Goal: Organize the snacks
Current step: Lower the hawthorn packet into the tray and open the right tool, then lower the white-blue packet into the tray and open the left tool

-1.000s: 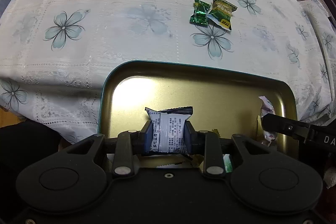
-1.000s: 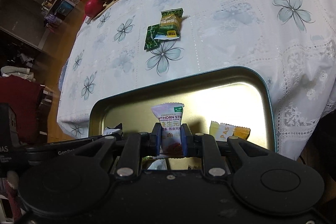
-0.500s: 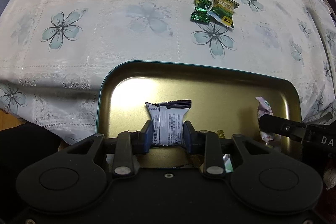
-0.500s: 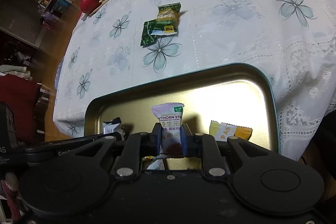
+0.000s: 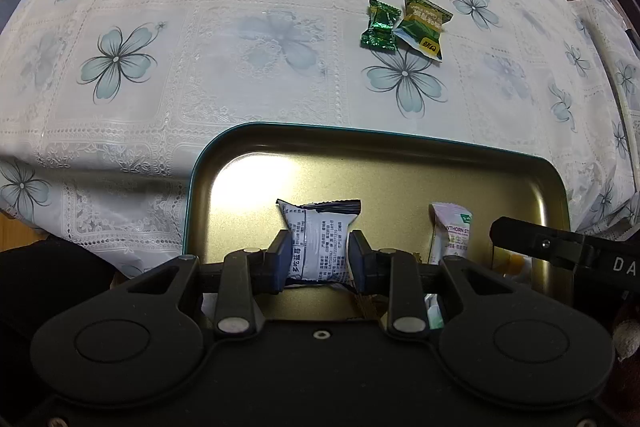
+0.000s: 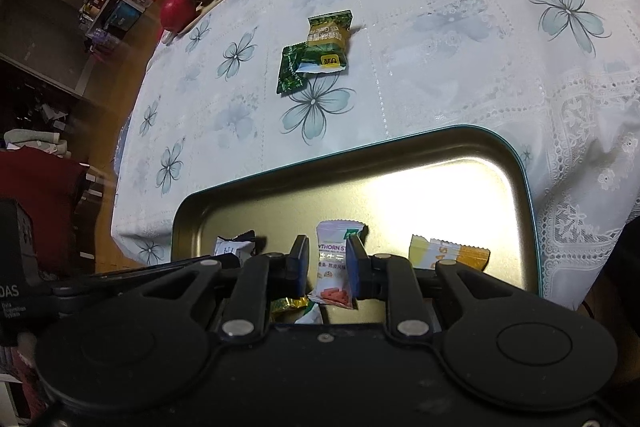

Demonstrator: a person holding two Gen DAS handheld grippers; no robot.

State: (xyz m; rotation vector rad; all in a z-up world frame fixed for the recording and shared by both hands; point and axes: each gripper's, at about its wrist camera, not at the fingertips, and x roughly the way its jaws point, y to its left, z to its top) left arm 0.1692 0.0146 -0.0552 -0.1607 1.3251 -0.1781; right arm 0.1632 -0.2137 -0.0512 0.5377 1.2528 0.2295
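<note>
Gold metal, rimmed in teal, fills the lower middle of both views: a shallow rectangular tray (image 5: 400, 163) with rounded corners, sitting on a white lace-patterned tablecloth (image 5: 240, 47) printed with pale blue flowers.

In the left wrist view, the left gripper (image 5: 319, 257) has its blue pads pressed on either side of a white snack packet (image 5: 320, 243), puffy like a small pillow, with a black crimped top edge and dense black print on its face. The packet stands upright over the tray floor at the lower centre of the frame.

In the right wrist view, the right gripper (image 6: 327, 263) stands over the tray with a narrow hawthorn strip packet (image 6: 334, 267) between its fingers. This packet is white and pink with a small green mark near the top and orange-red sticks pictured at the bottom. The jaws are opening slightly; a thin gap shows on the left of the packet, while the right pad looks to be against it. Just to its right, a yellow and orange packet (image 6: 448, 253) lies flat on the tray floor. A crinkled gold-foil candy (image 6: 288, 305) peeks out beneath the fingers at the lower centre.

Beyond the tray, in the upper right of the left wrist view, two packets lie touching on the cloth: a dark green foil candy (image 5: 380, 29) and a green and yellow packet (image 5: 424, 25).
</note>
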